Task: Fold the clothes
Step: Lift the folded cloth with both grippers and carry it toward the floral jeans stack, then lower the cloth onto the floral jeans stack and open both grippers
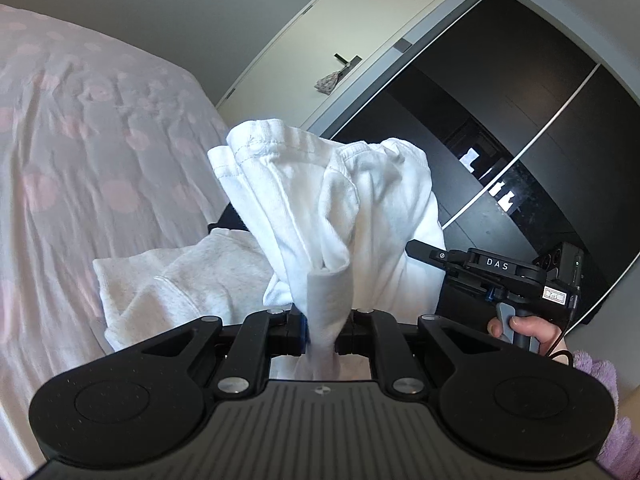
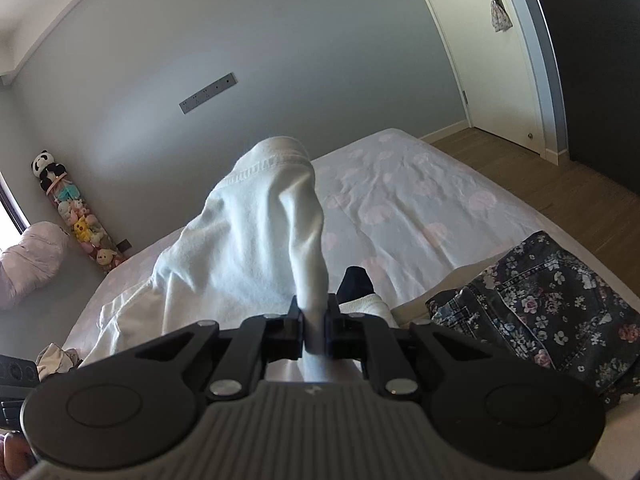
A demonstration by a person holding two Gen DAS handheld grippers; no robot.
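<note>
White garment (image 1: 320,200) hangs bunched above a bed (image 1: 80,140) with a pink-spotted sheet, grey wall and white door (image 2: 500,60) behind; each end rises from a claw, left claw (image 1: 322,330) and right claw (image 2: 316,330) both clamped on cloth; its shape is probably trousers, lower part hidden

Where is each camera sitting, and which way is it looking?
Left wrist: sits on the left gripper, looks past the white garment at bed, door and wardrobe; shows the right gripper and hand.
Right wrist: sits on the right gripper, looks across the bed toward wall and door; floral jeans lie on the right.
Shared: white garment, bed, door.
</note>
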